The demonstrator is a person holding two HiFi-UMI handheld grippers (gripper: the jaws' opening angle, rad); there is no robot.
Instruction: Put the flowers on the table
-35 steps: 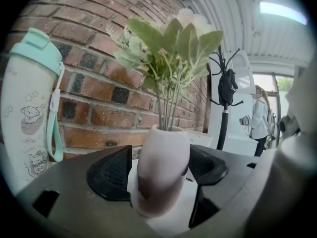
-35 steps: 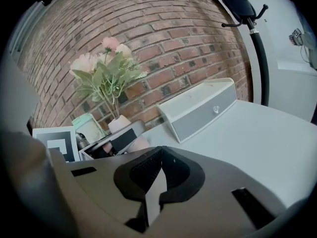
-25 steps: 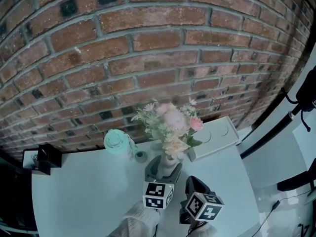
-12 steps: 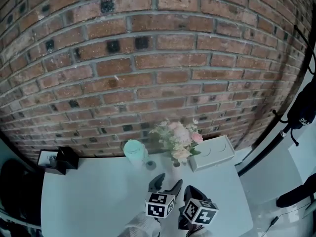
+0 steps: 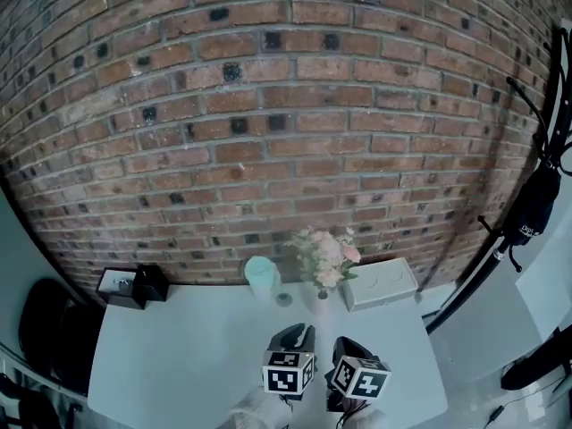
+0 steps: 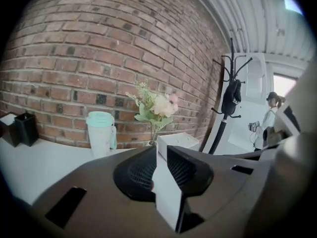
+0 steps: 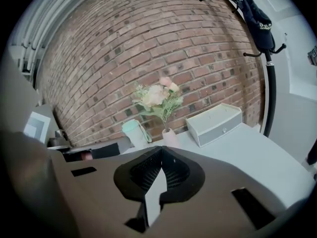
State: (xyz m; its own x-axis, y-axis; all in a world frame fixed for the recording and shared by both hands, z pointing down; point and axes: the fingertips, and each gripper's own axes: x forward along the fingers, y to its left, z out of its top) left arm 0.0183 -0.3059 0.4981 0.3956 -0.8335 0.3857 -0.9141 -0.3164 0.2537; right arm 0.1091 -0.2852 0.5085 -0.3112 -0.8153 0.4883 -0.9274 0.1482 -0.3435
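Note:
The pink and white flowers (image 5: 326, 256) stand upright in a small pale vase (image 5: 322, 291) on the white table (image 5: 179, 347), close to the brick wall. Both grippers hover side by side over the table's near part, well short of the vase. My left gripper (image 5: 299, 332) points at the flowers (image 6: 156, 105); its jaws are closing to a narrow gap with nothing between them. My right gripper (image 5: 344, 347) is shut and empty, and its view shows the flowers (image 7: 157, 97) and vase (image 7: 170, 137) straight ahead.
A mint-lidded cup (image 5: 261, 277) stands left of the vase and a white box (image 5: 380, 282) right of it. A black holder (image 5: 150, 282) sits at the table's far left corner. A coat stand (image 5: 527, 213) rises at the right. A person (image 6: 271, 118) stands far off.
The left gripper, open around the vase a second ago, has drawn back toward me and its jaws have narrowed. The head view has pulled away, so the table looks smaller. The flowers stay put.

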